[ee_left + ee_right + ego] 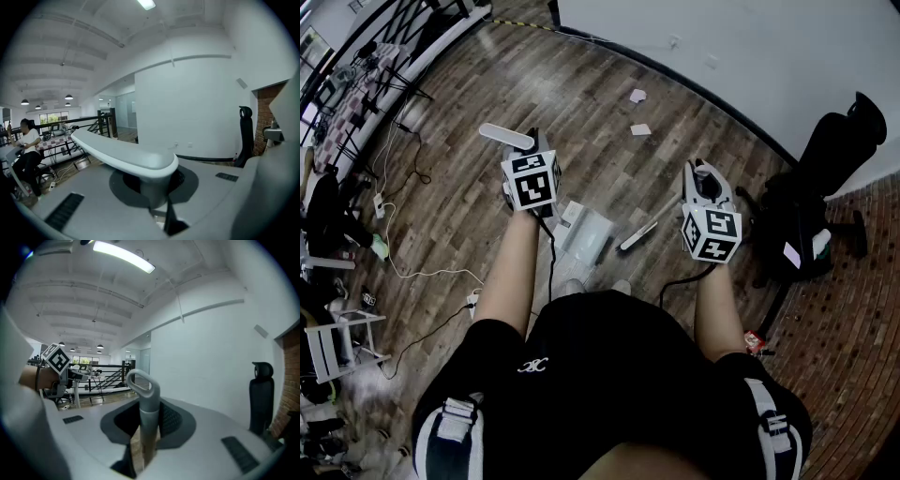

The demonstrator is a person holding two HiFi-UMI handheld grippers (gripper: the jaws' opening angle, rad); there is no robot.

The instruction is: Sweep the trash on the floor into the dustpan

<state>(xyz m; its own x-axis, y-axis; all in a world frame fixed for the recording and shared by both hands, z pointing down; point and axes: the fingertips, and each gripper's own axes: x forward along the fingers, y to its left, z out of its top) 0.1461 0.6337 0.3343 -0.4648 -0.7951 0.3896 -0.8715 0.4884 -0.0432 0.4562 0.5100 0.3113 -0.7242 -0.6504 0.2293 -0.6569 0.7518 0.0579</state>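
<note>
Two pale paper scraps lie on the wood floor near the far wall, one scrap (637,96) beyond the other scrap (640,129). My left gripper (528,161) is shut on the upright stem of the dustpan handle (126,154), whose flat white top (506,136) sticks out above it. The dustpan's pan (586,232) rests on the floor by my feet. My right gripper (707,192) is shut on the grey broom handle (143,394), which ends in a loop. The broom head (637,236) touches the floor right of the pan, well short of the scraps.
A black office chair (825,178) stands at the right by the white wall (750,47). Cables and a power strip (422,272) run over the floor at the left. Brick paving (853,356) starts at the right. A seated person (23,154) is far off to the left.
</note>
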